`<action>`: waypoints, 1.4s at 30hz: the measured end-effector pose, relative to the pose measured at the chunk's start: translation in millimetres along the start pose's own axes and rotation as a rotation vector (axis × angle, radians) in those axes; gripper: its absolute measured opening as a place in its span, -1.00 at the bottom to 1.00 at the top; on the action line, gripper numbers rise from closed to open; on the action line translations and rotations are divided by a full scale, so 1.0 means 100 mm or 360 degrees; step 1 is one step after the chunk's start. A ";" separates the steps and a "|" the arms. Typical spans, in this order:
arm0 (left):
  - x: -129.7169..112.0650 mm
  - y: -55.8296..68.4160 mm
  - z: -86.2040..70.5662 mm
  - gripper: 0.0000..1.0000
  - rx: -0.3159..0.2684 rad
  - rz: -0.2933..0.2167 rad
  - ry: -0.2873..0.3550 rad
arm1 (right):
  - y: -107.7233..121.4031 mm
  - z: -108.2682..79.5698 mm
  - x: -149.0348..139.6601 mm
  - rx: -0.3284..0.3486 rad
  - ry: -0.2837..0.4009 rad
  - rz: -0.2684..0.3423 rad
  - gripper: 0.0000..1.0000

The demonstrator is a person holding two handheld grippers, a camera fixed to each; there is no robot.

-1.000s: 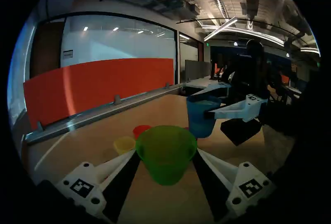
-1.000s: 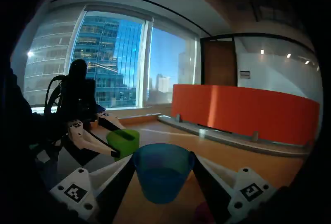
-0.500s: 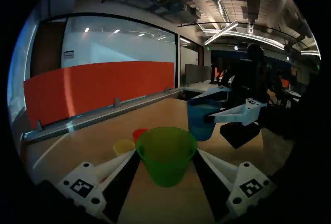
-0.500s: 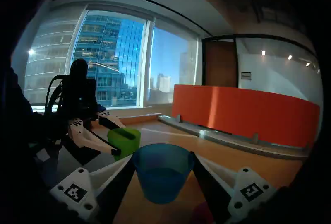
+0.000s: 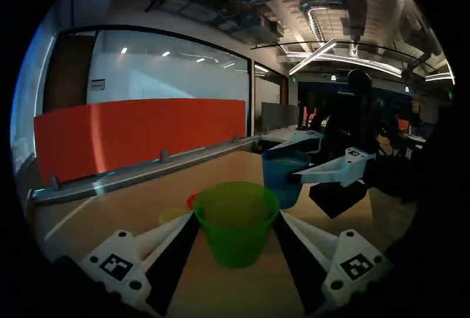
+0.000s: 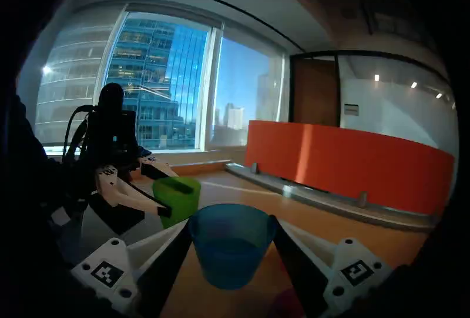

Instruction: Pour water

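**Water (image 6: pixel 230 258) not yet poured: the two cups are closing in**

Left gripper view: your left gripper (image 5: pixel 236 219) has its fingers pressed on either side of the green cup (image 5: pixel 237 224) and carries it upright. Over the last second the blue cup (image 5: pixel 285 176), clamped in the right gripper (image 5: pixel 288 162), has drifted lower and nearer. Its rim now sits just beyond the green rim, off to the right. The yellow cup (image 5: pixel 169 215) and red cup (image 5: pixel 191 200) on the counter (image 5: pixel 147 197) have slipped partly behind the green one, which suggests you have raised it a little.

Right gripper view: your right gripper's fingers squeeze the blue cup from both sides. The cup stays upright, and the water lies level in its lower part, with none spilled. The green cup has edged slightly closer at the left, yet the two cups are apart.

By the look of it, the approach is almost finished and the tilt has not begun. You need the blue rim above the green mouth before you tip.
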State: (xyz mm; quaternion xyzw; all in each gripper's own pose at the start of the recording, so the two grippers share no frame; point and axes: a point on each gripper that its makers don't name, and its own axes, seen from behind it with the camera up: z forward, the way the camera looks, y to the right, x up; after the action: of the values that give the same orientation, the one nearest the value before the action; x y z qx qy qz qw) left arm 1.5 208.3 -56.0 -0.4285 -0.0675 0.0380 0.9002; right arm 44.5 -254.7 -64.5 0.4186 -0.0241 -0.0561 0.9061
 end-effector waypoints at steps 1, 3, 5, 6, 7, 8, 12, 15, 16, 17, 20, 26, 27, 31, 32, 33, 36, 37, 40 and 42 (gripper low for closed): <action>0.02 0.00 0.00 0.73 0.0000 0.0000 0.0014 | 0.00 0.00 0.01 0.0002 -0.0001 -0.0007 0.88; 0.06 0.02 0.00 0.72 -0.0002 -0.0003 0.0042 | 0.00 0.00 0.02 0.0006 -0.0003 -0.0022 0.88; 0.09 0.04 -0.01 0.72 -0.0014 -0.0014 0.0063 | 0.00 0.00 0.04 0.0010 -0.0005 -0.0038 0.87; 0.10 0.05 -0.01 0.72 -0.0019 -0.0019 0.0072 | 0.00 0.00 0.05 0.0012 -0.0005 -0.0045 0.87; 0.11 0.06 0.00 0.72 -0.0024 -0.0022 0.0078 | 0.00 0.01 0.07 0.0014 -0.0005 -0.0051 0.87; 0.12 0.08 0.00 0.72 -0.0029 -0.0025 0.0086 | 0.00 0.01 0.09 0.0016 -0.0005 -0.0058 0.87; 0.14 0.10 0.00 0.73 -0.0037 -0.0017 0.0100 | 0.02 0.01 0.16 0.0019 0.0000 -0.0091 0.87; 0.14 0.12 0.00 0.73 -0.0043 -0.0009 0.0100 | 0.03 0.01 0.21 0.0022 0.0006 -0.0121 0.87; 0.14 0.13 0.00 0.73 -0.0046 -0.0009 0.0099 | 0.04 0.02 0.22 0.0022 0.0006 -0.0129 0.87; 0.14 0.14 0.00 0.73 -0.0049 -0.0009 0.0098 | 0.05 0.02 0.23 0.0022 0.0006 -0.0138 0.87; 0.12 0.16 0.01 0.73 -0.0057 -0.0008 0.0091 | 0.07 0.03 0.26 0.0023 0.0009 -0.0167 0.87; 0.09 0.18 0.02 0.72 -0.0069 -0.0002 0.0074 | 0.12 0.04 0.34 0.0019 0.0009 -0.0253 0.86; 0.08 0.19 0.03 0.72 -0.0072 -0.0002 0.0072 | 0.13 0.05 0.36 0.0018 0.0010 -0.0270 0.86; 0.08 0.21 0.04 0.72 -0.0078 0.0005 0.0065 | 0.15 0.07 0.44 0.0012 0.0015 -0.0340 0.86; 0.08 0.22 0.04 0.72 -0.0079 0.0008 0.0063 | 0.16 0.08 0.46 0.0012 0.0018 -0.0359 0.86; 0.08 0.23 0.05 0.72 -0.0081 0.0011 0.0060 | 0.16 0.08 0.49 0.0012 0.0021 -0.0376 0.86; 0.05 0.25 0.06 0.72 -0.0086 0.0024 0.0047 | 0.17 0.10 0.56 0.0013 0.0031 -0.0436 0.86; 0.04 0.26 0.07 0.72 -0.0088 0.0028 0.0042 | 0.17 0.10 0.58 0.0013 0.0034 -0.0457 0.85; 0.02 0.28 0.08 0.72 -0.0095 0.0038 0.0029 | 0.19 0.13 0.63 0.0010 0.0040 -0.0523 0.85; 0.01 0.30 0.09 0.72 -0.0099 0.0042 0.0024 | 0.20 0.14 0.67 0.0007 0.0044 -0.0566 0.85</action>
State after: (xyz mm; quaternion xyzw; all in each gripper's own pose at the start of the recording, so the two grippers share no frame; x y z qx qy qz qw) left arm 0.9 234.7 -73.4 -0.4574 -0.0562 0.0446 0.8864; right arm 111.4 -260.9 -40.4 0.4191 0.0626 -0.2097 0.8812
